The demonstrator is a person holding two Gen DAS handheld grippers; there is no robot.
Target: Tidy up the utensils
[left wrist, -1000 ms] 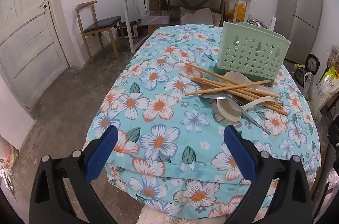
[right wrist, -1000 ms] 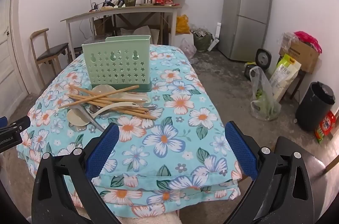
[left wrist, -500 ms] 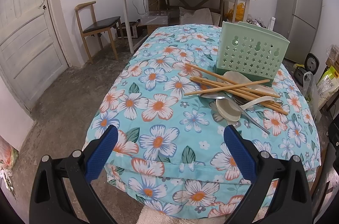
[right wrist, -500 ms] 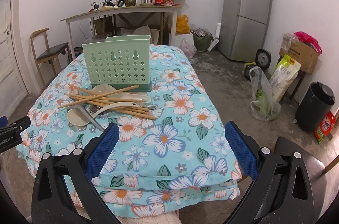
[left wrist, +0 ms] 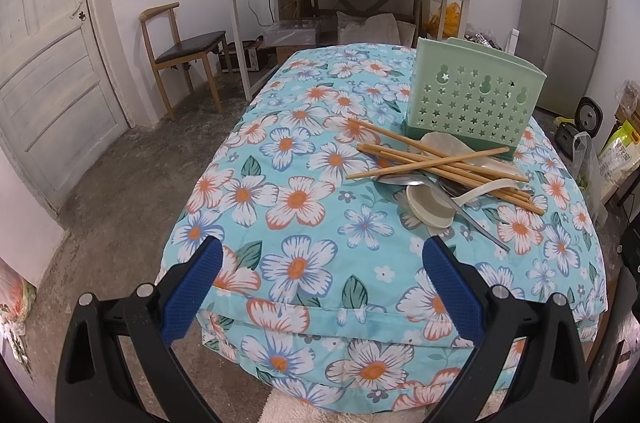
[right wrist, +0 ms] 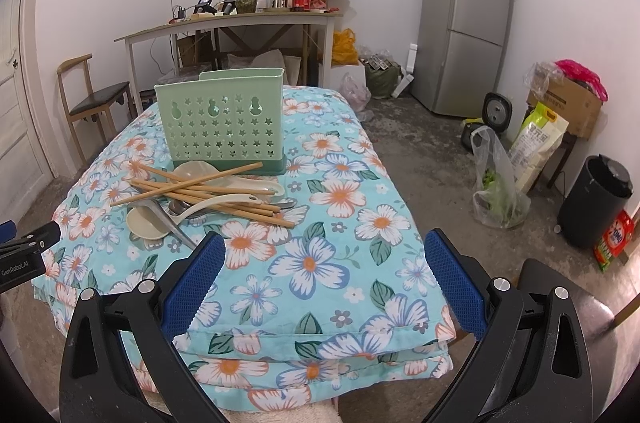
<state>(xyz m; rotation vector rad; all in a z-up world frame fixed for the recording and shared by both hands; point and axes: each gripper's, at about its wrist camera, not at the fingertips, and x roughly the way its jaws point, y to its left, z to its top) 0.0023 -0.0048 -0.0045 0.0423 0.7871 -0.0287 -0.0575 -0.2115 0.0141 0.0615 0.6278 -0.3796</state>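
Chopsticks (left wrist: 436, 163) and spoons (left wrist: 432, 207) all piled just before green holder (left wrist: 472, 99), nothing sorted yet; left gripper (left wrist: 320, 263) and right gripper (right wrist: 326, 259) wide open, empty.

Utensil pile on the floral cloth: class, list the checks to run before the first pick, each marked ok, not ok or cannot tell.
1. Left hand-held gripper open, empty: ok.
2. Right hand-held gripper open, empty: ok.
3. Green holder upright behind the pile: ok.
4. Holder compartments free: cannot tell, inside hidden.
5. Chopsticks separated for single picks: not ok, crossed over the spoons.
6. Utensils sorted into holder: not ok.
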